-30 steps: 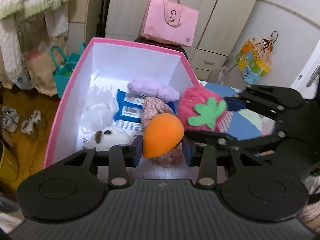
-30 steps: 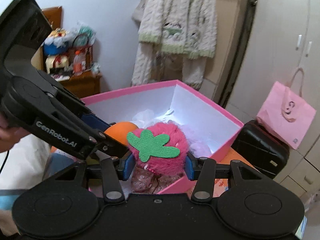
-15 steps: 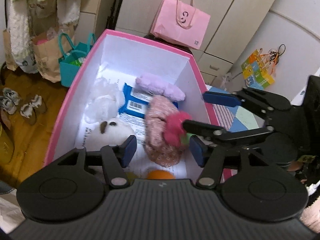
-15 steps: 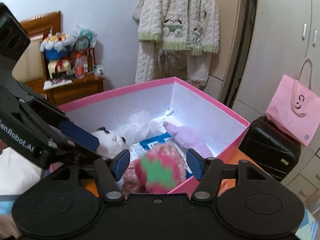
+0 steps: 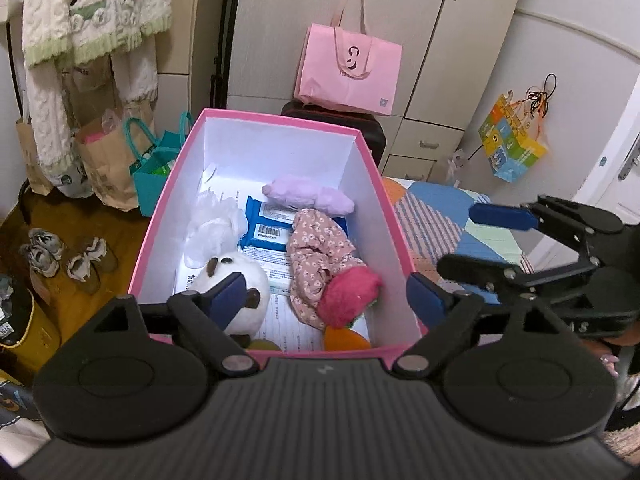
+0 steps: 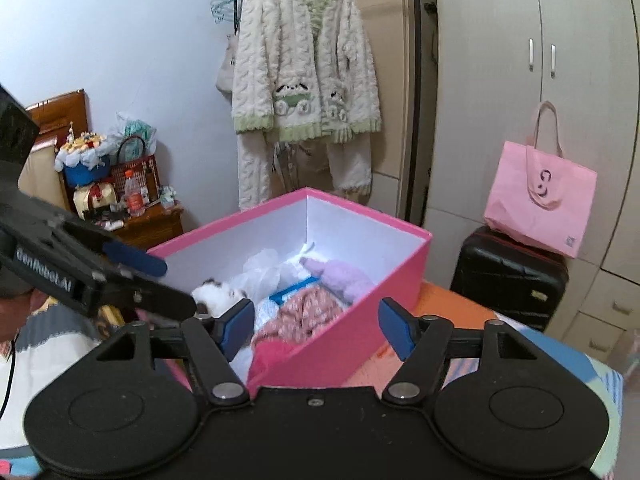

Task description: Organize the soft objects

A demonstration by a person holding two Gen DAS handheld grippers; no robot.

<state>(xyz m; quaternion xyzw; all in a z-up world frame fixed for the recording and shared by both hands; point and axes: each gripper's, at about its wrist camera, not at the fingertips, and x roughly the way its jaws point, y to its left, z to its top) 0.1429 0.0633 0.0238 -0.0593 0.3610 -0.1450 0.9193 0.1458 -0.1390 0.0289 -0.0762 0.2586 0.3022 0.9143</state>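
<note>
Soft objects, all lying loose in the pink box (image 5: 154, 216). Left gripper (image 5: 324, 296) above the near rim: jaws wide and opening, nothing between. Right gripper (image 6: 316, 322) at the near right corner: jaws wide, opening, empty too. Nearest inside: orange sponge (image 5: 346, 339), then red strawberry plush (image 5: 350, 296) against floral cloth (image 5: 316, 252), white plush (image 5: 244, 284) left; farther, blue wipes pack (image 5: 264, 226), lilac plush (image 5: 308, 196).
</note>
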